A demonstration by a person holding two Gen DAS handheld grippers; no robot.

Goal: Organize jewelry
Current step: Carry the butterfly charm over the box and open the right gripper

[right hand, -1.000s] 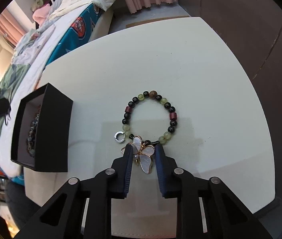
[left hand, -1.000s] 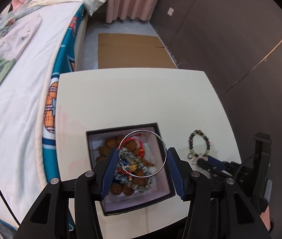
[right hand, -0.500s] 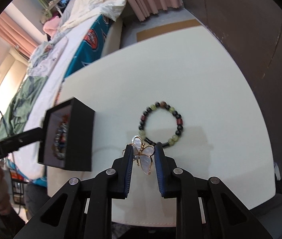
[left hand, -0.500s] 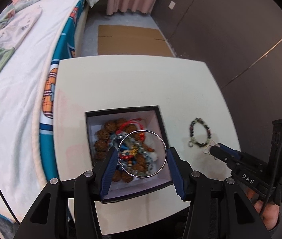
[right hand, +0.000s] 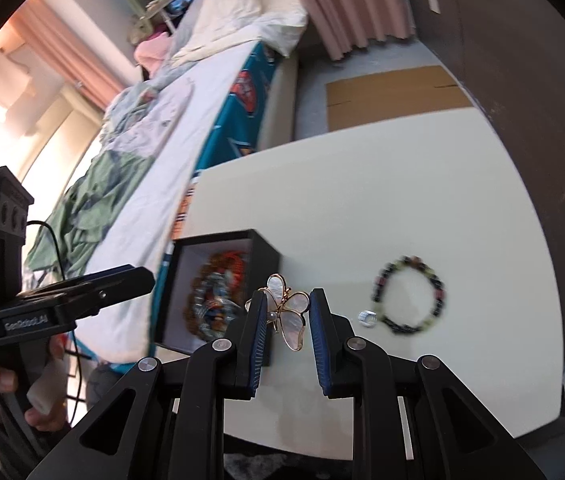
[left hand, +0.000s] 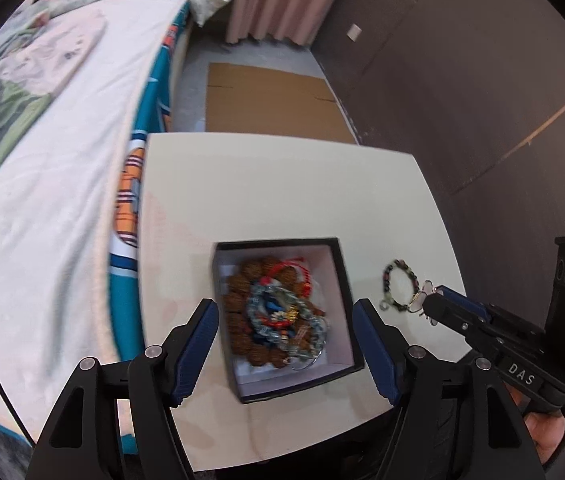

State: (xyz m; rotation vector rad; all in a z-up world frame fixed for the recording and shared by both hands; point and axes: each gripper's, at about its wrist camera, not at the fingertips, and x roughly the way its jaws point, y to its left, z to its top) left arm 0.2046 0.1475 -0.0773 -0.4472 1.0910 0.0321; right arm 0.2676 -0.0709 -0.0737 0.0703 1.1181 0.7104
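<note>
Now my left gripper (left hand: pixel 285 344) hangs over the box (left hand: pixel 345 280), and its jaws have just been opening, with nothing left between the pads; they stand spread to either side of the box's near half. A thin silver hoop (left hand: pixel 310 362) lies on the heap of bracelets (left hand: pixel 270 312) inside, at the box's near right corner. My right gripper (right hand: pixel 285 316) is pinched on the butterfly brooch (right hand: pixel 288 312), pads pressing its shell wings from both sides, and it holds the brooch clear of the table (right hand: pixel 362 216), just right of the box as the right wrist view shows it. To the right of the box, on the table, lie the bead bracelet (right hand: pixel 410 296) and, touching or nearly touching its near left edge, a small silver ring (right hand: pixel 367 318). Step in hand, as I judge it: the hoop is delivered, the brooch is in transit to the box. Next move calls for pulling the left gripper away from the box mouth so the two tools do not collide, then carrying the brooch over the open top and spreading the pads low enough that it does not bounce out. After that the bead bracelet and ring remain.
</note>
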